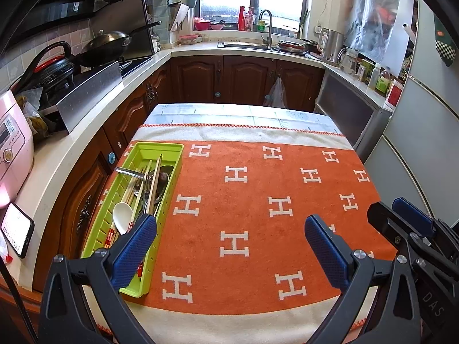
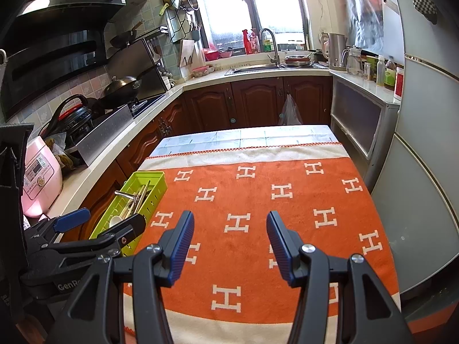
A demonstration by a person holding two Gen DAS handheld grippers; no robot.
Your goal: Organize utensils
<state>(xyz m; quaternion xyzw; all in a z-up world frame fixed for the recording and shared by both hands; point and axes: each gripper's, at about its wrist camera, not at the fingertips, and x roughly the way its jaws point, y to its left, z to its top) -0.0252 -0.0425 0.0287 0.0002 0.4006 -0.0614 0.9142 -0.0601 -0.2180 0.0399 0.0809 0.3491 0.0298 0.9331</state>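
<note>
Green slotted plastic tray (image 1: 172,150) at table's left edge, holding jumbled metal and wooden utensils (image 1: 146,189). Left gripper (image 1: 229,246) jaws wide, empty; right gripper (image 2: 229,243) jaws apart, empty. Risk: clumsy reach nudges tray off edge.

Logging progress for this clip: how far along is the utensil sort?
Done: the utensils, chopsticks and a white spoon among them, all lie in the green tray at the blanket's left edge; none shows loose on the blanket. In hand: nothing. The left gripper and right gripper hover with jaws open. Left: possibly tidying, since the pieces lie mixed and crossed.
</note>
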